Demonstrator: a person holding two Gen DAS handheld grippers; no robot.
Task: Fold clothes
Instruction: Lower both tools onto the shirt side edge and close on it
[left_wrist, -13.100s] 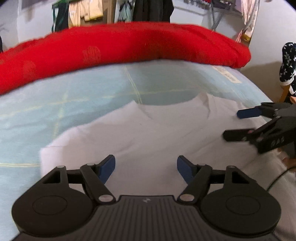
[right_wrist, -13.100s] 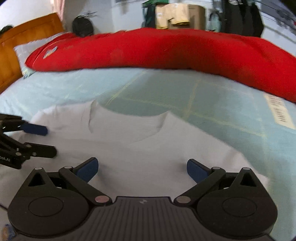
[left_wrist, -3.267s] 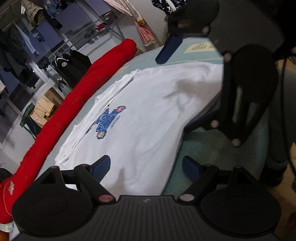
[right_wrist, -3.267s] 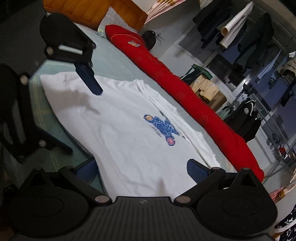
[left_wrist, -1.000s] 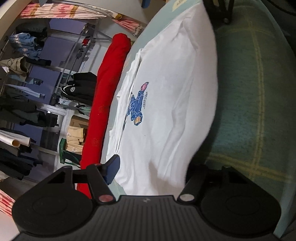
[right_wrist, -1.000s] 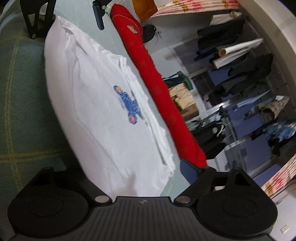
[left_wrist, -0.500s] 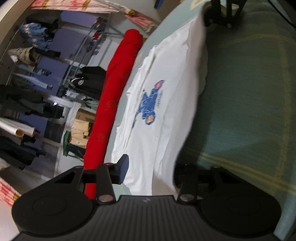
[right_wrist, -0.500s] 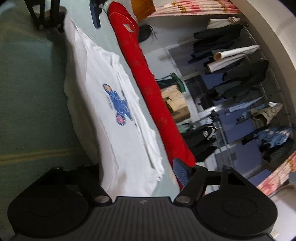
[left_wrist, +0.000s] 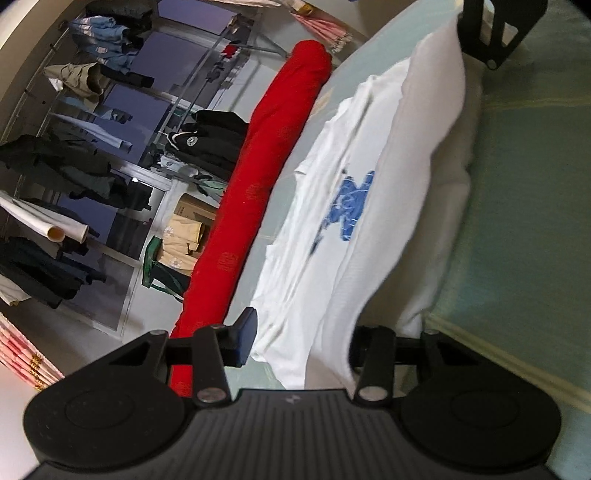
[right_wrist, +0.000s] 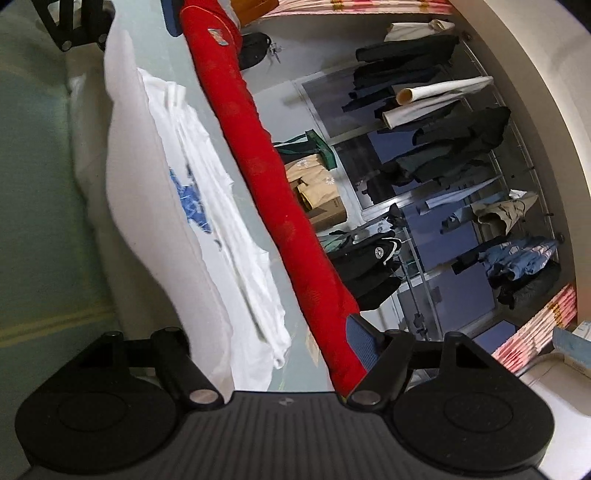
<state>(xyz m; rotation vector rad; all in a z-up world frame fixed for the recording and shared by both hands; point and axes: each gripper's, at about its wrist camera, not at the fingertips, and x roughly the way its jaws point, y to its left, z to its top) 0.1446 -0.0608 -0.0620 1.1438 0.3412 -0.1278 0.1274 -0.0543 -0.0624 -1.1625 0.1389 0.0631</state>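
Both claws, left claw (left_wrist: 299, 338) and right claw (right_wrist: 271, 345), look clamped on the white shirt (left_wrist: 373, 206) hem; uneven lifting could make a crooked fold on the bed (left_wrist: 535, 221).

white t-shirt (right_wrist: 147, 206) edge lifted beside red bolster (right_wrist: 258, 162).

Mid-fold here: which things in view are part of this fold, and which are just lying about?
Part of the job:
- white T-shirt, near edge lifted off the bed
- left tool, shirt edge between its fingers
- right tool, shirt edge between its fingers

Lying about:
- red rolled blanket
- cardboard box
- hanging clothes
- green checked bed cover
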